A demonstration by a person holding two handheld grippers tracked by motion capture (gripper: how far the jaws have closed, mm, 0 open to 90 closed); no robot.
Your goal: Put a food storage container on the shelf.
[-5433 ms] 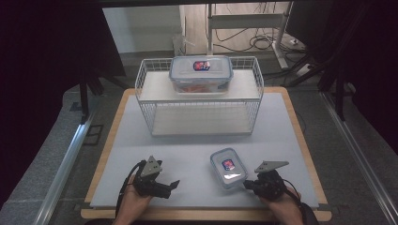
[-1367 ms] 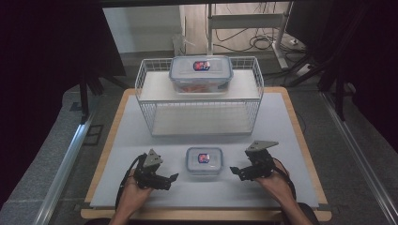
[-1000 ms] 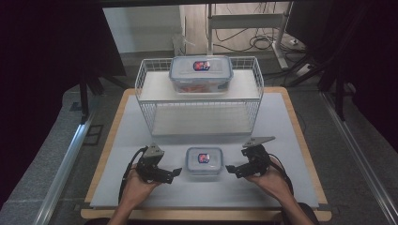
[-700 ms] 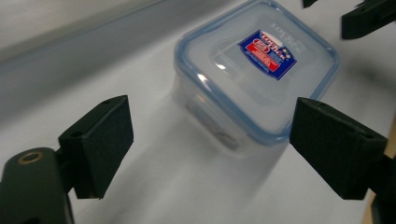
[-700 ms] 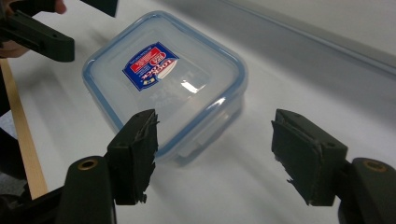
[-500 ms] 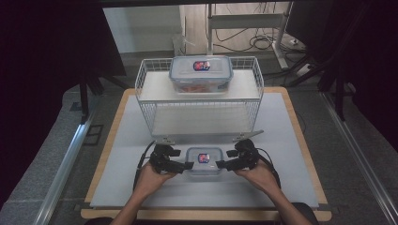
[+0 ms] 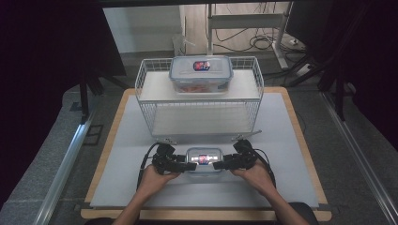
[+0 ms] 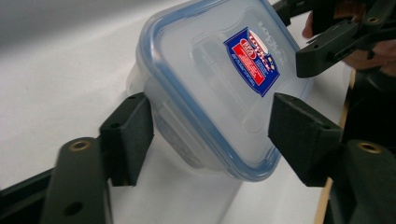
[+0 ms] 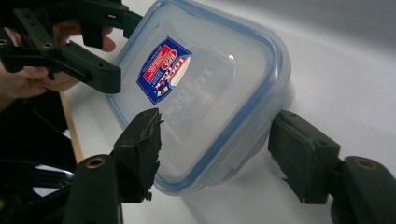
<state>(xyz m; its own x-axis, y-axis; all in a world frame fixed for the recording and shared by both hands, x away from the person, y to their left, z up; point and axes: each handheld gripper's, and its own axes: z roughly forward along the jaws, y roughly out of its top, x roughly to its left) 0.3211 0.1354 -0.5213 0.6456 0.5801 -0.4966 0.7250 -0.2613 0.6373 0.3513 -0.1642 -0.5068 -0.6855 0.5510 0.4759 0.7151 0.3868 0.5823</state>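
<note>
A small clear container (image 7: 203, 161) with a blue-rimmed lid and a red-and-blue label lies on the white mat near the front. My left gripper (image 7: 188, 165) meets its left end and my right gripper (image 7: 219, 165) its right end. Seen from the left gripper (image 8: 210, 126), the container (image 8: 219, 84) sits between the two black pads, which rest against its sides. The right gripper view has my right gripper (image 9: 215, 140) likewise closed around the container (image 9: 210, 93). Both pairs of jaws have just been closing.
A white wire rack (image 7: 199, 101) stands just behind the container. On its upper shelf sits a larger clear container (image 7: 201, 74) with red contents. A wooden border (image 7: 305, 150) frames the mat, which has bare room at both sides.
Both grippers moved inward from either side of the small container to its ends, and their jaws narrowed around it. Before that the container was shifted from front right to front centre.
</note>
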